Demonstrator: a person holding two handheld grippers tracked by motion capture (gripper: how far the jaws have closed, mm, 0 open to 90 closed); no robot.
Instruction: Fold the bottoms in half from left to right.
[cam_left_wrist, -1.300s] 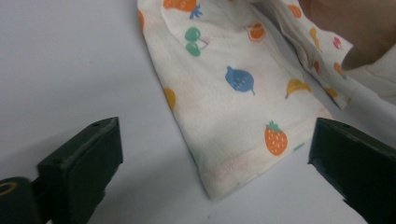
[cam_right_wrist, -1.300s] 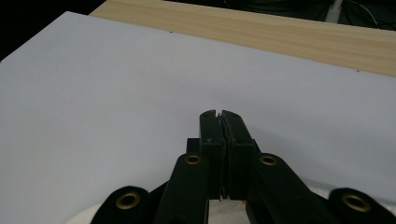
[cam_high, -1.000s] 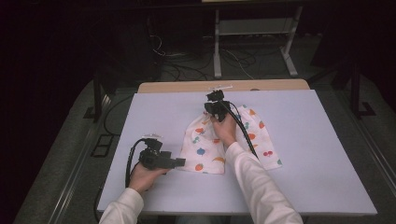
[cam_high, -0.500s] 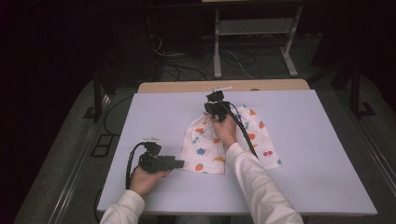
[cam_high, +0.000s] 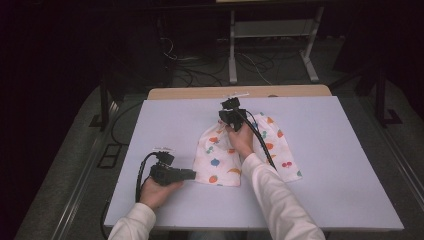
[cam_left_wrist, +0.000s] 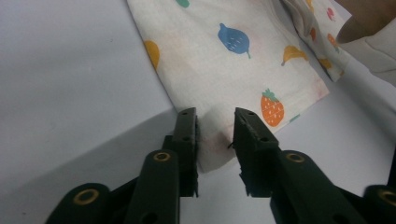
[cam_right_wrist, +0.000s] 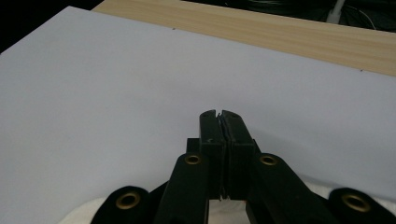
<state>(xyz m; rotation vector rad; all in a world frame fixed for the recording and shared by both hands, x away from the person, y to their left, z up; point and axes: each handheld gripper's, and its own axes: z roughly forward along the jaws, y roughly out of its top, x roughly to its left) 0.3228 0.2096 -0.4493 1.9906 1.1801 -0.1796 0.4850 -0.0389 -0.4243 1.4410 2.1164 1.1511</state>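
Lying flat on the desk (cam_high: 325, 165), the fruit-print cloth (cam_left_wrist: 224, 70) has its near corner between the left gripper (cam_left_wrist: 215, 122) fingers, which have just been closing but stand apart, while the right gripper (cam_right_wrist: 219, 116) fingers are pressed closed above its far edge.

cloth (cam_high: 220, 160): cream white, printed with orange, blue, yellow and red fruits
table top (cam_high: 330, 165): pale lilac grey
far table edge (cam_high: 200, 93): light wood
jaws: black
sleeves (cam_high: 280, 200): white
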